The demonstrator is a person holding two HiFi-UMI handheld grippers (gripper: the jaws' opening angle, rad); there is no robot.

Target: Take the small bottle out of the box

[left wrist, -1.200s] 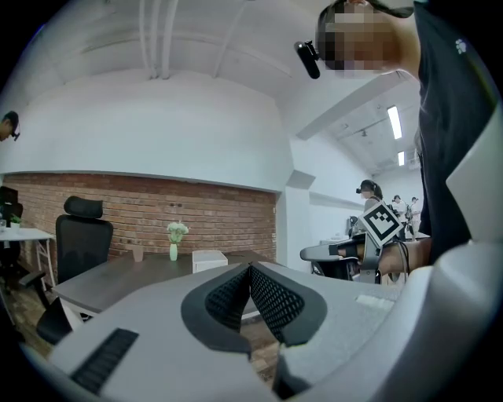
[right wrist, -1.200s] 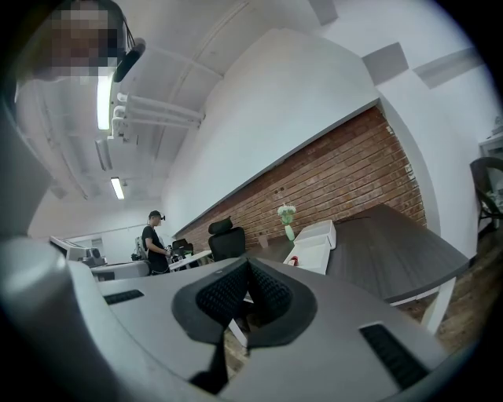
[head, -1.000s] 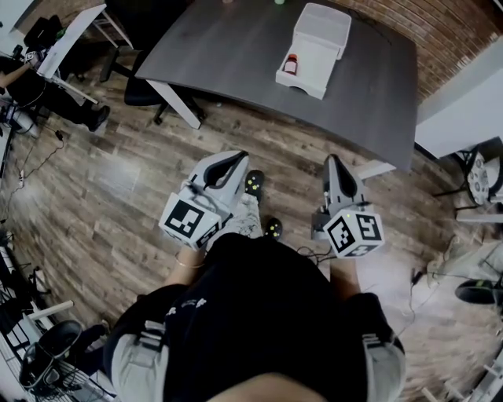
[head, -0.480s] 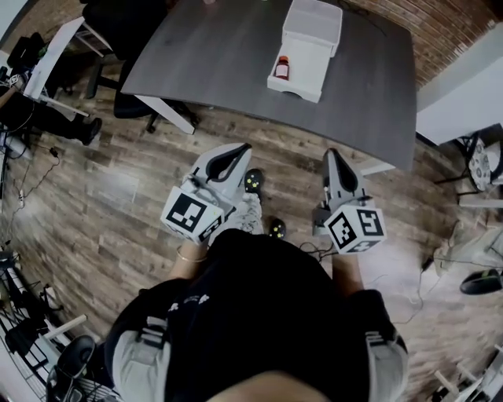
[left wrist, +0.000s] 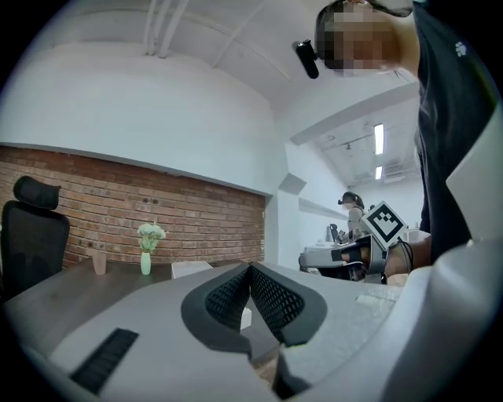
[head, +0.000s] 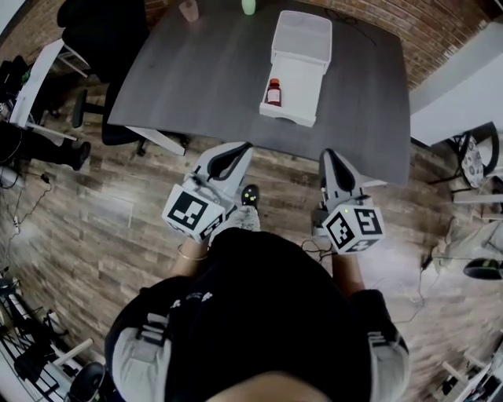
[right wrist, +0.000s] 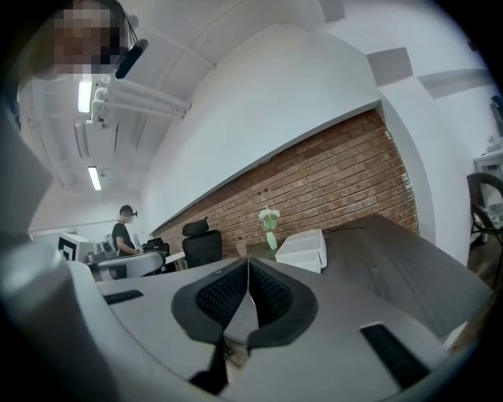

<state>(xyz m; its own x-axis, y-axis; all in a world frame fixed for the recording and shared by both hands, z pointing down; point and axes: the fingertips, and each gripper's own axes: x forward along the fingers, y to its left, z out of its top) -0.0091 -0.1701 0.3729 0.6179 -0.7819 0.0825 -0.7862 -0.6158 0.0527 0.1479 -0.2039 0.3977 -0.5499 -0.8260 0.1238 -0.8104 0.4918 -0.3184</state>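
Note:
A small red-brown bottle (head: 273, 92) with a white cap stands in the near half of an open white box (head: 300, 74) on the dark grey table (head: 212, 71). Both grippers hang over the wooden floor, short of the table's near edge. My left gripper (head: 239, 148) is shut with nothing in it, its pads meeting in the left gripper view (left wrist: 250, 272). My right gripper (head: 328, 155) is shut and empty too (right wrist: 248, 268). The right gripper view shows the white box (right wrist: 303, 249) side-on, and the bottle is hidden there.
A green vase (head: 248, 6) and a pink cup (head: 189, 10) stand at the table's far edge. A black office chair (head: 98, 35) is at the table's left. White furniture (head: 452, 94) borders the right. A person (right wrist: 123, 231) stands far off at a desk.
The table and box have come nearer and lower in the head view. Both grippers stay shut and held out in front of the body.

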